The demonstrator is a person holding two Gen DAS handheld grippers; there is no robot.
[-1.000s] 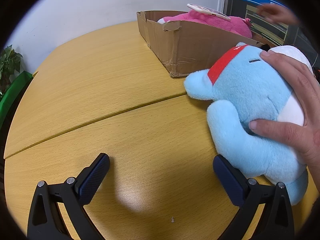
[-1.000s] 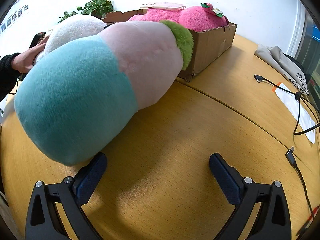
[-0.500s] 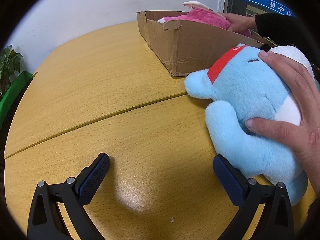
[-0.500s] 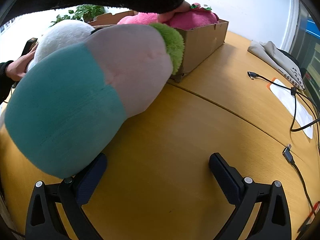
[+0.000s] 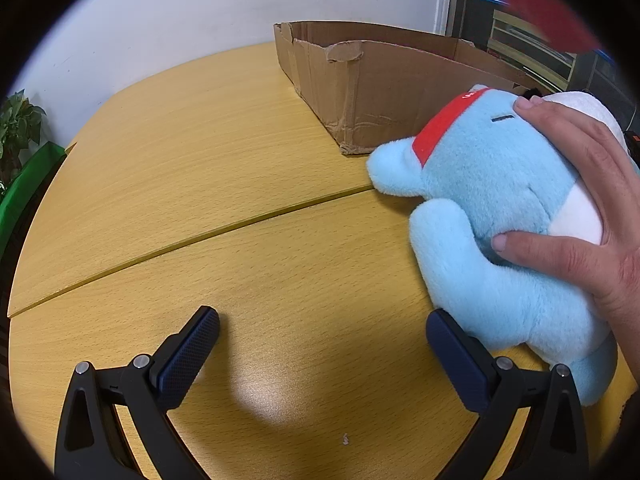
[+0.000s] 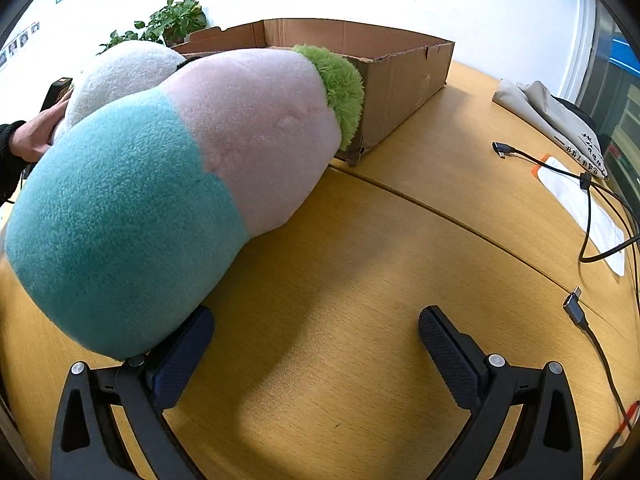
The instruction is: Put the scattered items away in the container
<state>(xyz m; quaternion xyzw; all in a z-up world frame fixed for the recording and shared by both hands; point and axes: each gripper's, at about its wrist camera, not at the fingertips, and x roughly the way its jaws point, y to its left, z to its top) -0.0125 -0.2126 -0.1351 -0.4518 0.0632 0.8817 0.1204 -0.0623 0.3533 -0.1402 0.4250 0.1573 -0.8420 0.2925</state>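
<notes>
On the wooden counter (image 5: 224, 168), listed as your two wrist cameras show them:

Left gripper (image 5: 320, 340): your fingers (image 5: 188, 354) stand wide apart over bare wood, holding nothing. The right-hand finger pad lies just beside the lower edge of the blue plush.

Blue plush toy (image 5: 492, 200): light blue with a red band near the top and a white belly, lying on its side on the counter at the right of your left view. A bare hand (image 5: 584, 216) is pressed over it, thumb across the body and fingertips near the red band. Its rounded ear sits close to the near corner of the box.

Cardboard box (image 5: 384, 92): open-topped, low-walled, with a torn and creased corner, at the far side of the counter. From the right view its interior looks bare where visible.

Right gripper (image 6: 316, 344): your fingers (image 6: 450, 352) are spread wide and clasp nothing. The left pad sits under the overhanging end of the large plush.

Large plush (image 6: 160, 184): teal at the near end, pale pink in the middle, a green fuzzy tuft at the far end against the box wall, lying on the counter.

Other items: black cables (image 6: 600, 208) and a white sheet (image 6: 588, 208) at the right edge; a potted plant (image 6: 168, 24) behind the box.
</notes>
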